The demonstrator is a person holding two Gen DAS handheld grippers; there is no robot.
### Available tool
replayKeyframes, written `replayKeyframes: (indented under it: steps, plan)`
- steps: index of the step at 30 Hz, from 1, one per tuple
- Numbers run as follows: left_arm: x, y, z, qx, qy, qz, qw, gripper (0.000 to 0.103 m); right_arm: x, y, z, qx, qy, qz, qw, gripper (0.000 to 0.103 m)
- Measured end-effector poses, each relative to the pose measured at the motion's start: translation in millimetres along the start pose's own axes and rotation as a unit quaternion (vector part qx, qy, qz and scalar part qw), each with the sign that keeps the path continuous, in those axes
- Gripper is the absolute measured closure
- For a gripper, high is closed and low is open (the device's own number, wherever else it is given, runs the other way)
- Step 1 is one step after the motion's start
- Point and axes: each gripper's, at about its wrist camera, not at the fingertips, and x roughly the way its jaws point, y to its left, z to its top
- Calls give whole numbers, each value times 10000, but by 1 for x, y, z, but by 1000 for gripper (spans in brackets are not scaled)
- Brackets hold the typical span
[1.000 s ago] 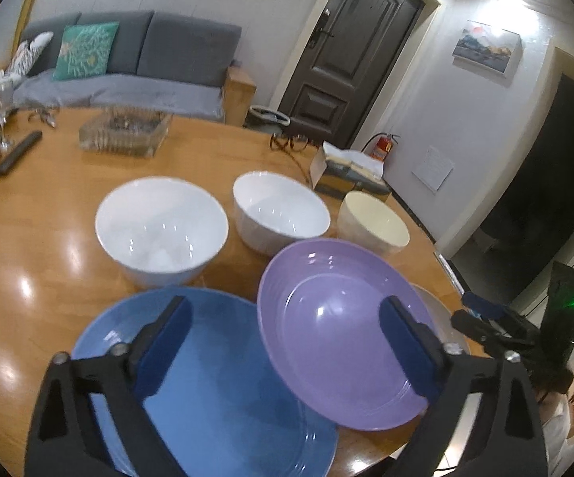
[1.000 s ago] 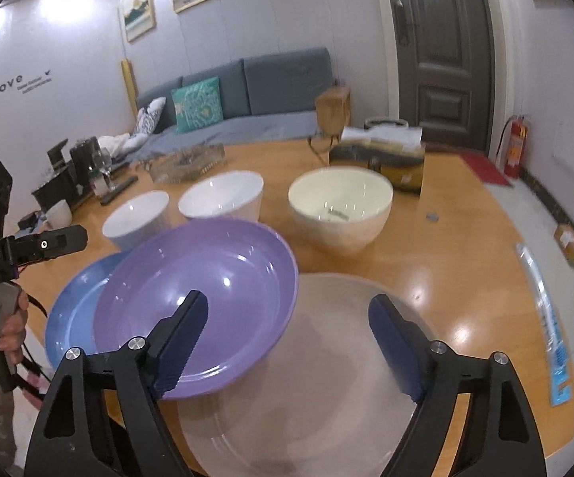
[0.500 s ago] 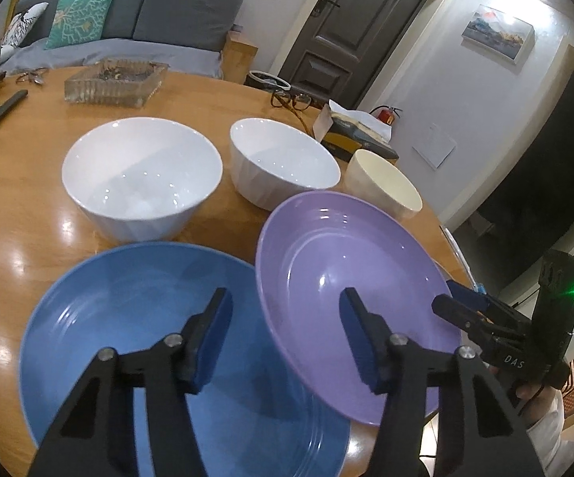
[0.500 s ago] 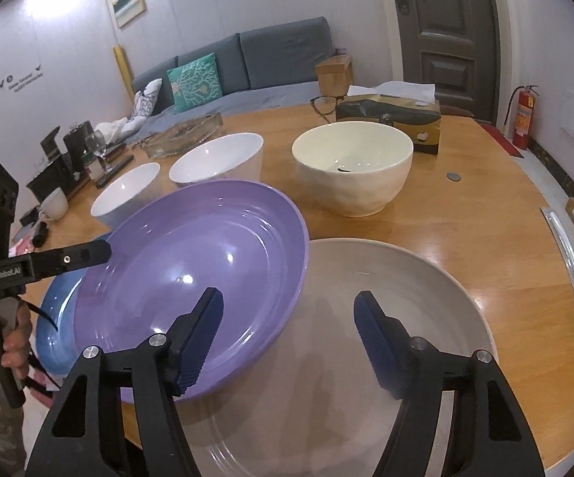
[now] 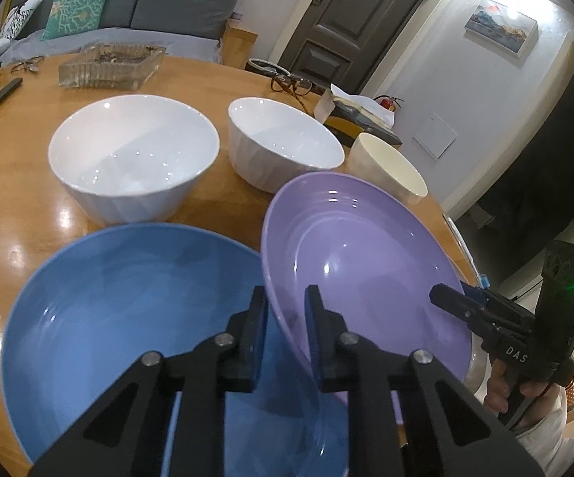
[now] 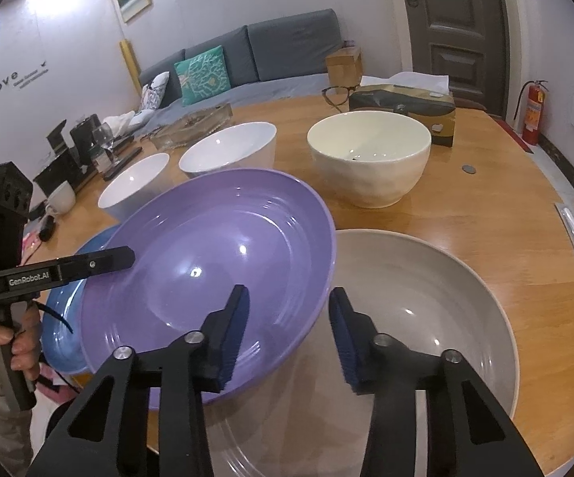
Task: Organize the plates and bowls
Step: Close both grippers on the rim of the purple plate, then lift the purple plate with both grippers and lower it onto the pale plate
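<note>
Now my left gripper (image 5: pixel 285 320) has its jaws nearly closed around the purple plate's (image 5: pixel 358 262) rim, while my right gripper (image 6: pixel 288 336) straddles the opposite rim, jaws half open.

A: Left gripper (image 5: pixel 285 310)?
B: Jaws nearly closed, straddling the purple plate (image 5: pixel 362 254) rim on its left edge; contact looks likely, not certain.
A: Right gripper (image 6: pixel 288 318)?
B: Jaws partway apart, straddling the plate's right rim, pads clear of it. A hand (image 6: pixel 18 342) grips the left handle.
</note>
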Motion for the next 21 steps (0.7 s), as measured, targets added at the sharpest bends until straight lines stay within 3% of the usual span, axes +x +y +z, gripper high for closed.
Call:
replayKeyframes:
  steps: [4,21]
  plan:
    - [-2,0,-1,-5,-29,22,10000,87,2,0,-1,-22,29,-110,9999,82]
    - [-10,-19,1,269,-94,2,9996,87,-17,-9,-4,83,-87,-157,9998,83]
